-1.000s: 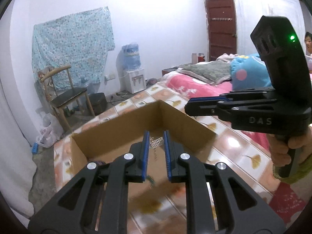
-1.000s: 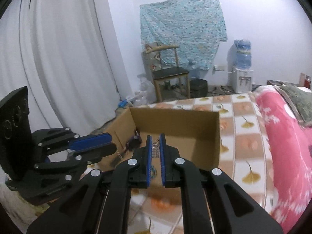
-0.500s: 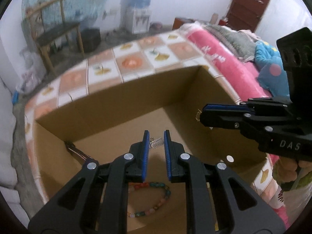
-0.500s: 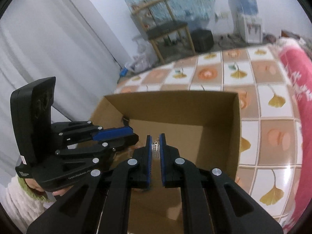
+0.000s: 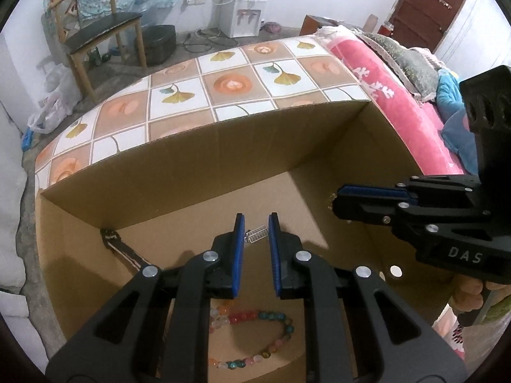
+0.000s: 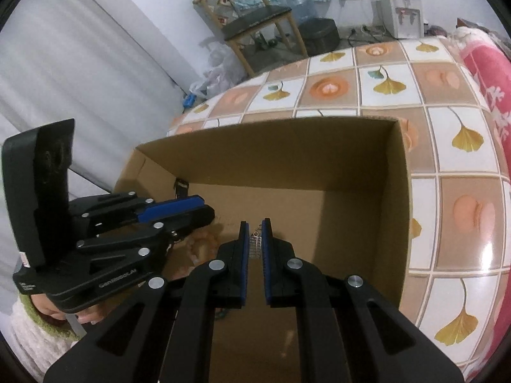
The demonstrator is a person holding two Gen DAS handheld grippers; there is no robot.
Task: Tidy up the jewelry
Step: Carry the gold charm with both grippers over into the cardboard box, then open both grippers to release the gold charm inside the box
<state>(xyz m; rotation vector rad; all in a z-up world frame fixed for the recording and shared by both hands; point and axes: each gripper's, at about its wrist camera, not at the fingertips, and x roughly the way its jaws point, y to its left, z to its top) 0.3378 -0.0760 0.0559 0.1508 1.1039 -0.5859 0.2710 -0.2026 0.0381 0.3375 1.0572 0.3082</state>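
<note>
An open cardboard box (image 5: 191, 146) stands on the tiled table (image 5: 223, 79); it also shows in the right wrist view (image 6: 287, 146). My left gripper (image 5: 256, 223) hangs over the box with a small silver grid earring (image 5: 257, 233) between its blue pads, jaws narrowly apart. My right gripper (image 6: 255, 229) is also over the box, with a silver grid earring (image 6: 255, 244) between its pads. A coloured bead bracelet (image 5: 255, 338) and a dark watch strap (image 5: 123, 250) lie on the box floor.
A pink bed (image 5: 399, 95) borders the table's right side. A wooden chair (image 5: 95, 28), a water dispenser (image 5: 244, 12) and a white curtain (image 6: 64, 95) stand beyond the table. Each gripper sees the other beside it inside the box.
Both grippers have tilted down and moved forward over the box, each carrying its earring. The box floor with the bead bracelet has come into view.
</note>
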